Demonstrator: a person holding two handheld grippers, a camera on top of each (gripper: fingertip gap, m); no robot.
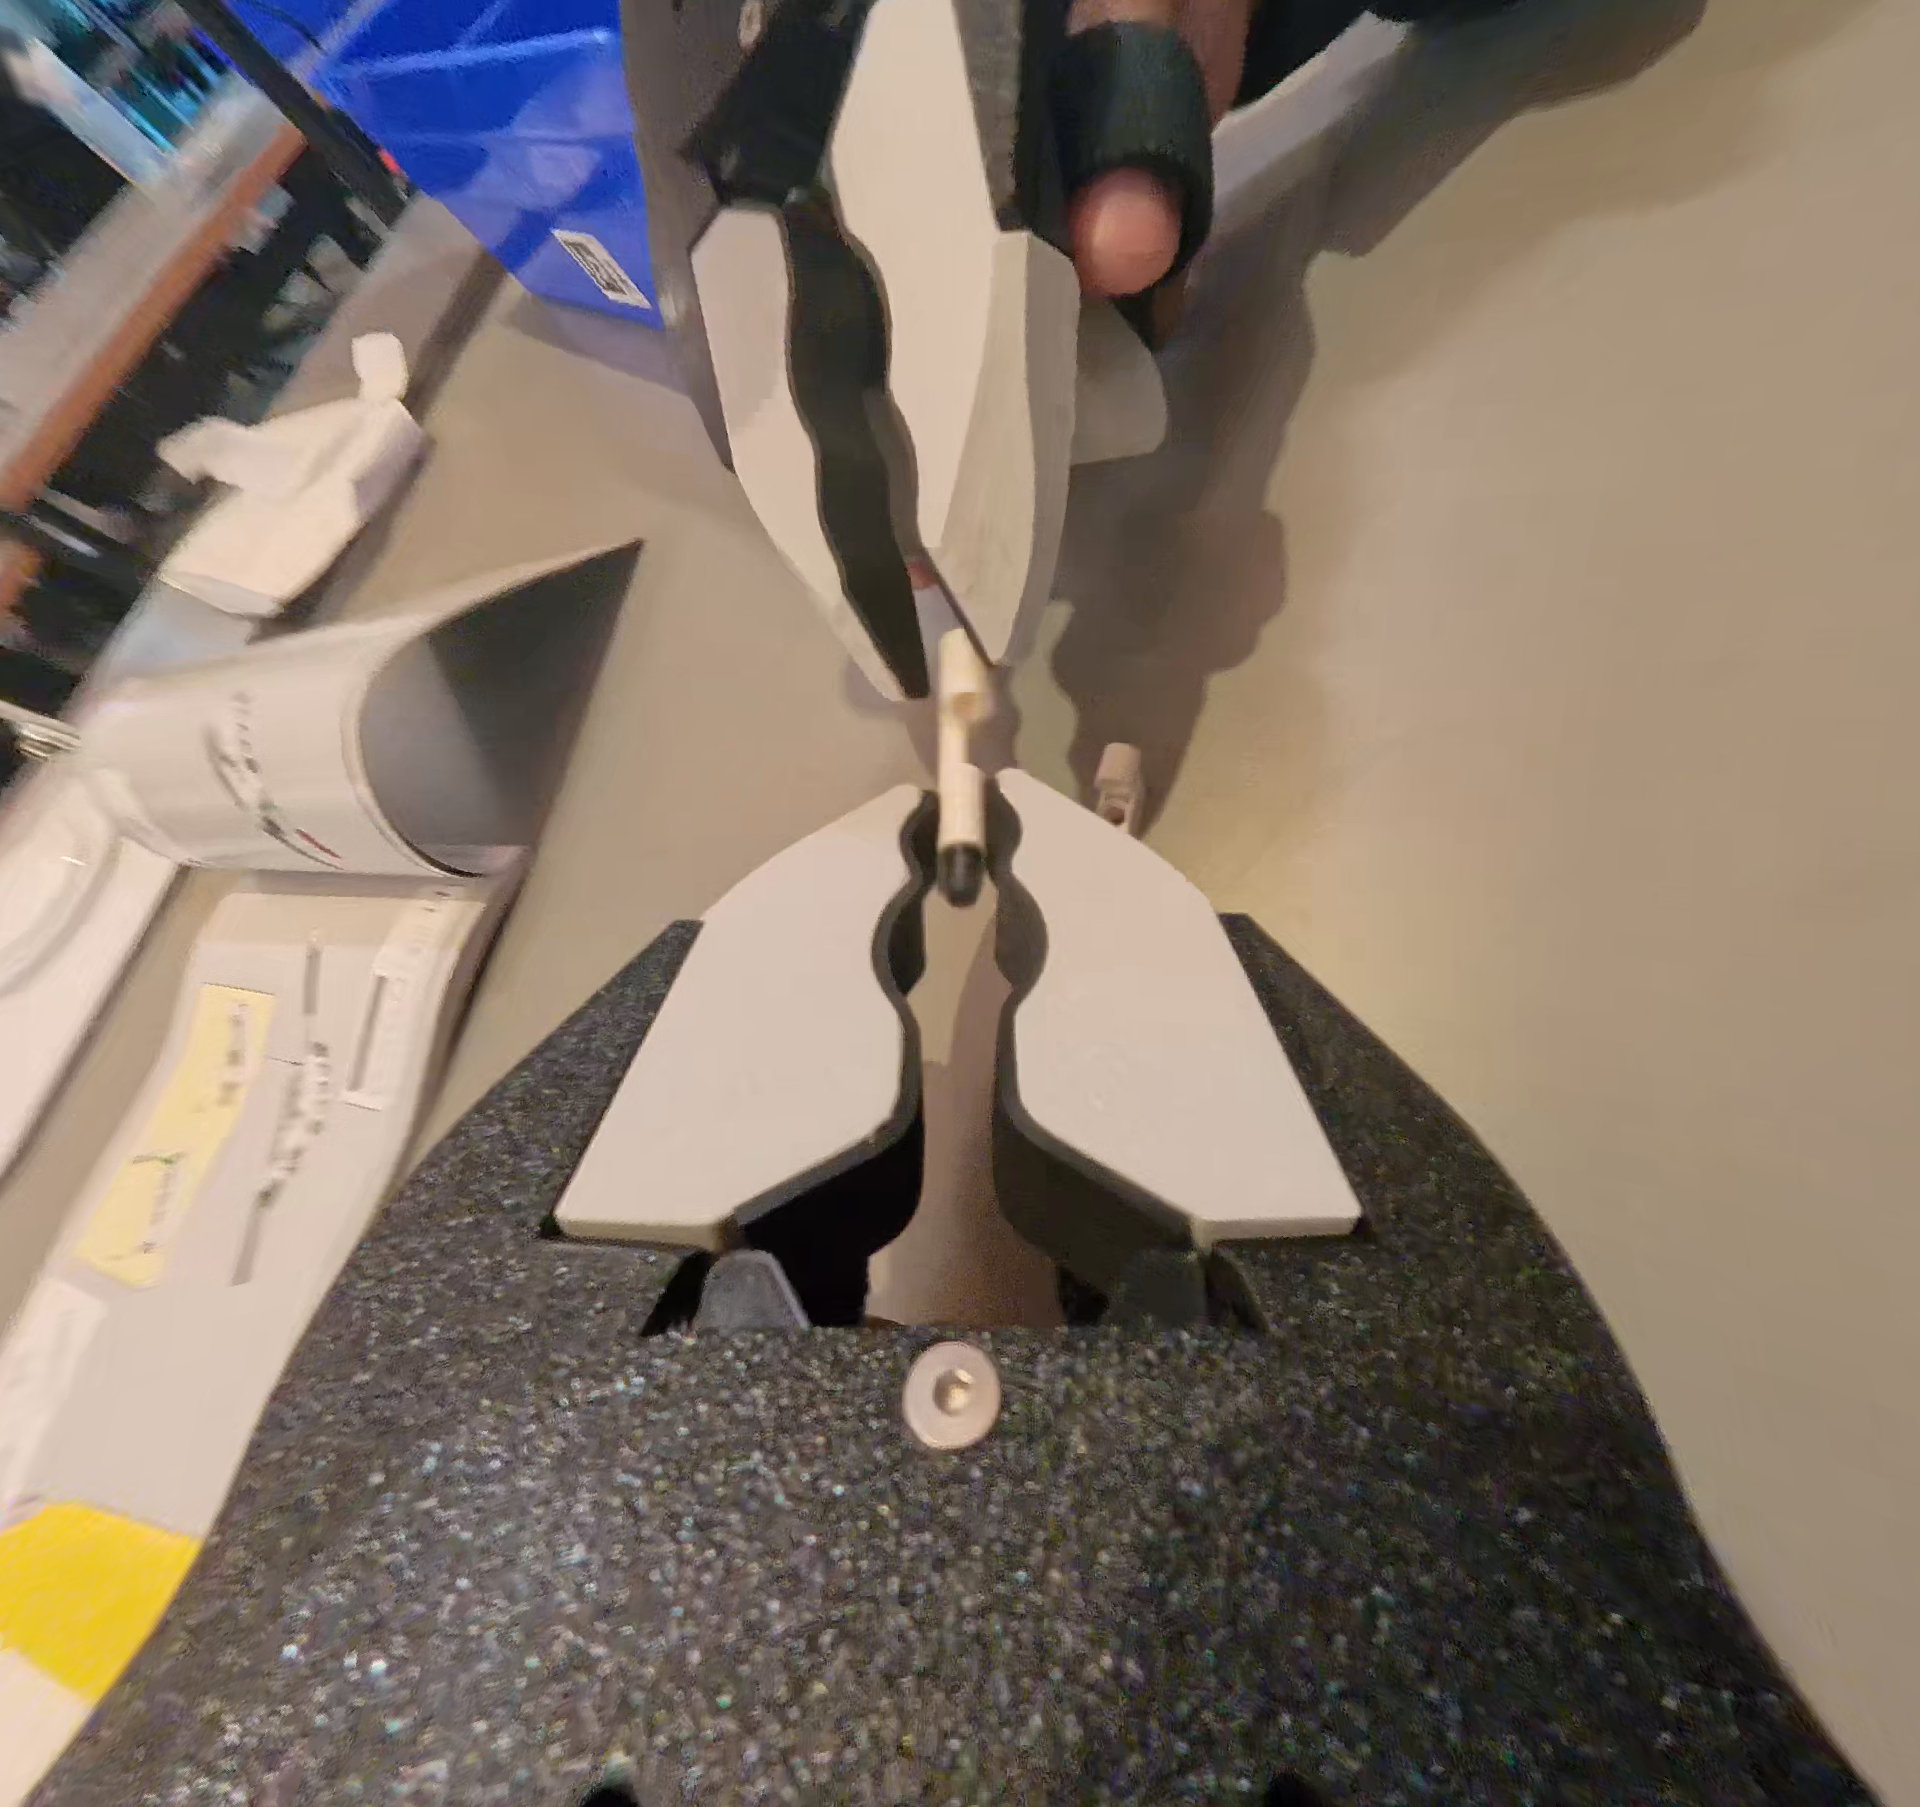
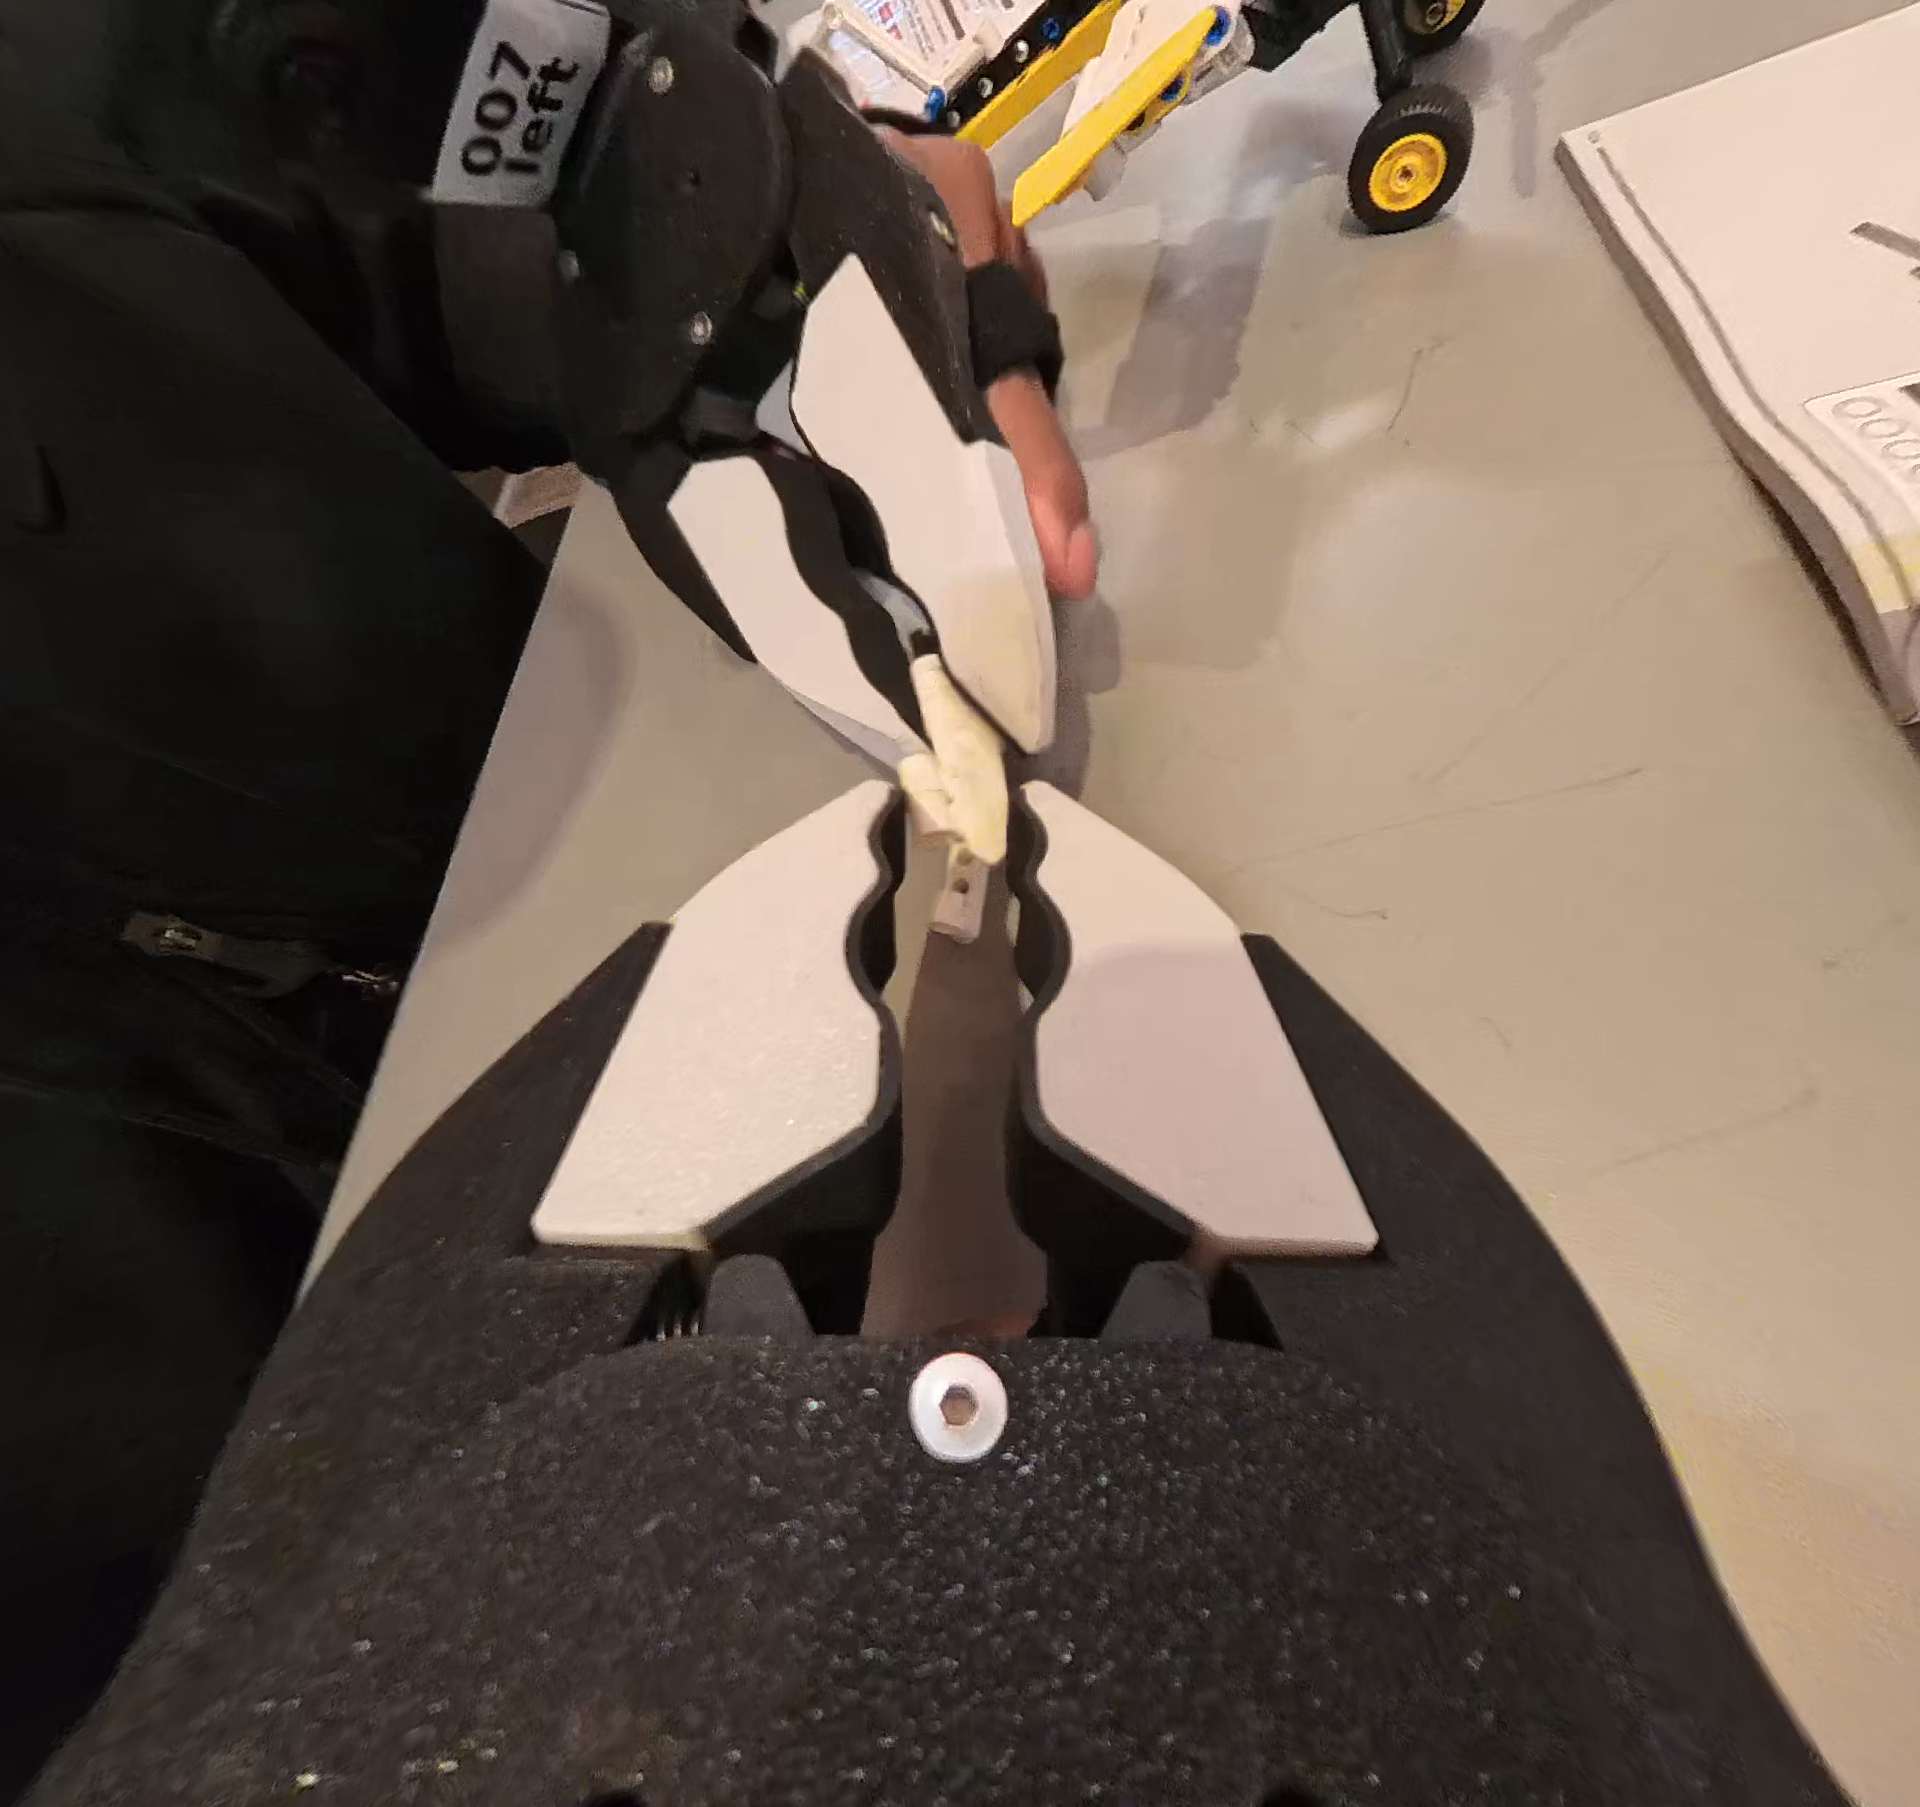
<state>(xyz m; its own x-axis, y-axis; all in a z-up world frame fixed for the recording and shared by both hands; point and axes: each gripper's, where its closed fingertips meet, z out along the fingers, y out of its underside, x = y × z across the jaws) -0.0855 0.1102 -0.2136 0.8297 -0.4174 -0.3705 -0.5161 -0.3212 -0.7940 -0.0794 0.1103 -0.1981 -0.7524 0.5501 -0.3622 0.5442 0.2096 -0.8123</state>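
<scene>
We pinched the small cream connector (image 1: 958, 718) from both ends above the desk (image 1: 1507, 874), left gripper (image 1: 958, 812) and right gripper (image 2: 961, 807) jaws squarely aligned.

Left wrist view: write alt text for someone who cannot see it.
Two grippers meet tip to tip over a beige table, the left gripper closed on a small cream plastic piece whose far end sits at the right gripper. A blue bin stands behind.

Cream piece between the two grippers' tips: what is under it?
Shadowed grey table, with a second small cream piece lying just beside. Fingers of the left gripper cover the table nearer the camera.
</scene>
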